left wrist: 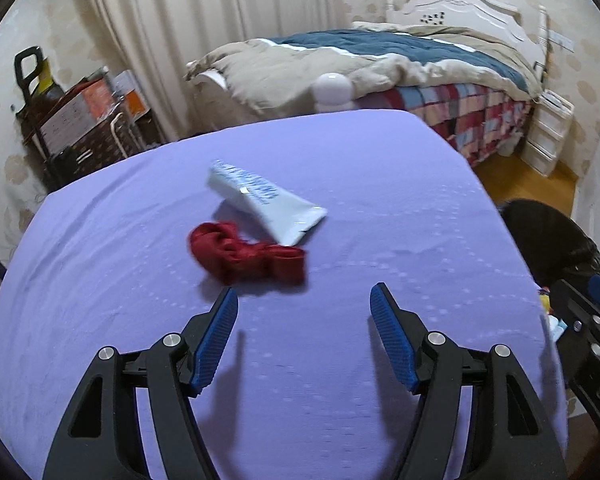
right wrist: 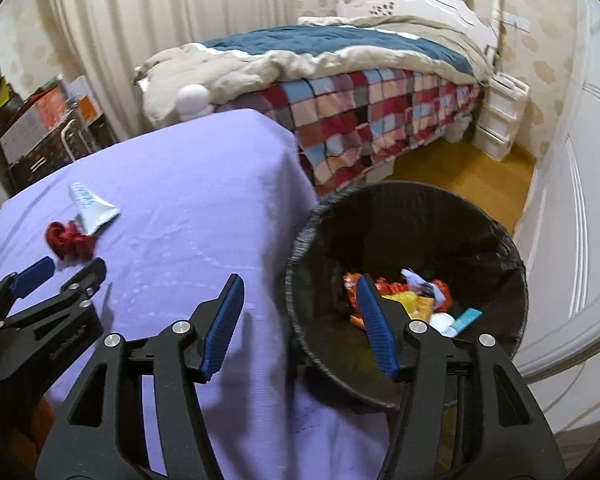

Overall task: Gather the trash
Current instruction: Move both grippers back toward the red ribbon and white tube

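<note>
- Trash remaining on worktop [left wrist: 100, 264]: two pieces, a crumpled red wrapper [left wrist: 246, 254] and a flattened white tube [left wrist: 266, 204] with blue print. They lie touching, the tube's wide crimped end resting just behind the red piece, both left of the cloth's centre.
- Left gripper [left wrist: 304, 300]: fingers spread wide, nothing between them, hovering low over the purple cloth just short of the red wrapper. Its left finger tip sits nearest the wrapper; the gap points somewhat to the right of it.
- Right gripper [right wrist: 300, 288]: fingers wide and empty, straddling the worktop edge and the rim of the bin.
- Bin [right wrist: 496, 236]: black-lined, standing on the floor just beside the worktop's right edge, already holding assorted wrappers and packets.
- Step in hand, by judgement: left-hand pick of the red wrapper.
- Handling notes: shift the gap leftward so the wrapper sits centred between the fingers; come down until the tips brush the cloth; close on the thickest bunched part. Avoid pinching cloth, and avoid nudging the tube, which would slide easily.
</note>
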`<state>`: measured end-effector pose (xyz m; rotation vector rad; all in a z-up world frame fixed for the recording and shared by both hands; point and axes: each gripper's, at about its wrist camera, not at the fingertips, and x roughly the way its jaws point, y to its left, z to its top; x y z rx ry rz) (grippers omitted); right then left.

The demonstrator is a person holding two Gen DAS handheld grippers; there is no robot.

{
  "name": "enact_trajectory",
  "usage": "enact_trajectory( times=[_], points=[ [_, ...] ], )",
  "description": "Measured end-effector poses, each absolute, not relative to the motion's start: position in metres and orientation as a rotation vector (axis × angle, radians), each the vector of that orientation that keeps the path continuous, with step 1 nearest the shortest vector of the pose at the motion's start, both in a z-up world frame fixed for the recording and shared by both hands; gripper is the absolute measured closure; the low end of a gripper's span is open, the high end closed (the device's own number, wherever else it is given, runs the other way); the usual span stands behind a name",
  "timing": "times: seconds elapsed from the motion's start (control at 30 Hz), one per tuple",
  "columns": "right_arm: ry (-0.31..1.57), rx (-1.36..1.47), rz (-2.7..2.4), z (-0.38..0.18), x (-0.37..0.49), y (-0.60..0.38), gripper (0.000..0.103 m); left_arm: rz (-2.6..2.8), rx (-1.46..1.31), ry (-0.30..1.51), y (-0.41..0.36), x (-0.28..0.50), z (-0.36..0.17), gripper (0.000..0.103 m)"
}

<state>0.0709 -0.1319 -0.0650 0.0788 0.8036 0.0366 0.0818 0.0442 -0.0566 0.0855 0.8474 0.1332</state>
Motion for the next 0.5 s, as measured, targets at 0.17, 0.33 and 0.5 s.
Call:
enact_trajectory(
  times=[0.17, 0.33, 0.5],
  points=[
    [0.825, 0.037, 0.056, -0.067, 0.073, -0.110, 0.038, 0.146, 0.079, 0.853, 0.053, 0.087, -0.057, 0.033],
    [0.840, 0.011, 0.060, -0.069, 0.078, -0.101, 0.038, 0.155, 0.090, 0.861, 0.055, 0.102, -0.060, 0.032],
    [0.851, 0.001, 0.061, -0.071, 0.081, -0.098, 0.038, 0.183, 0.068, 0.878, 0.066, 0.117, -0.061, 0.032]
  ],
)
